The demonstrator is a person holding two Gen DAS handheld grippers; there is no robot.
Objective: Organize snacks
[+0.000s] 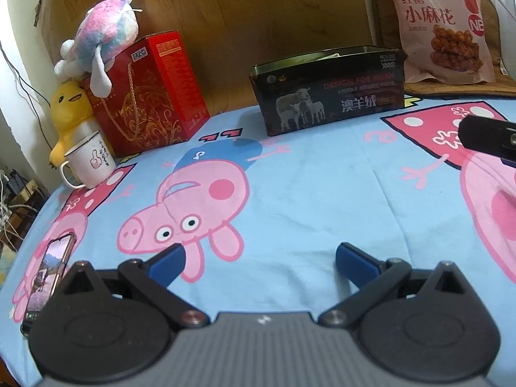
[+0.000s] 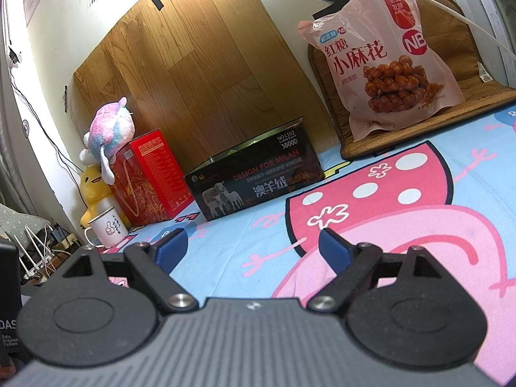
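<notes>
A pink snack bag (image 1: 441, 25) printed with fried dough twists leans upright at the far right on a brown mat; it also shows in the right wrist view (image 2: 383, 64). A black open-topped box (image 1: 329, 93) with sheep pictures stands at the back middle, also in the right wrist view (image 2: 254, 177). My left gripper (image 1: 259, 261) is open and empty, low over the blue cartoon sheet. My right gripper (image 2: 250, 246) is open and empty, well short of the bag and box. Part of the right gripper (image 1: 487, 137) shows at the right edge of the left wrist view.
A red gift box (image 1: 151, 96) with a pastel plush (image 1: 103, 38) on top stands at the back left, beside a yellow plush (image 1: 69, 106) and a white mug (image 1: 92, 161). A phone (image 1: 48, 274) lies at the near left. A wooden board (image 2: 200, 74) leans behind.
</notes>
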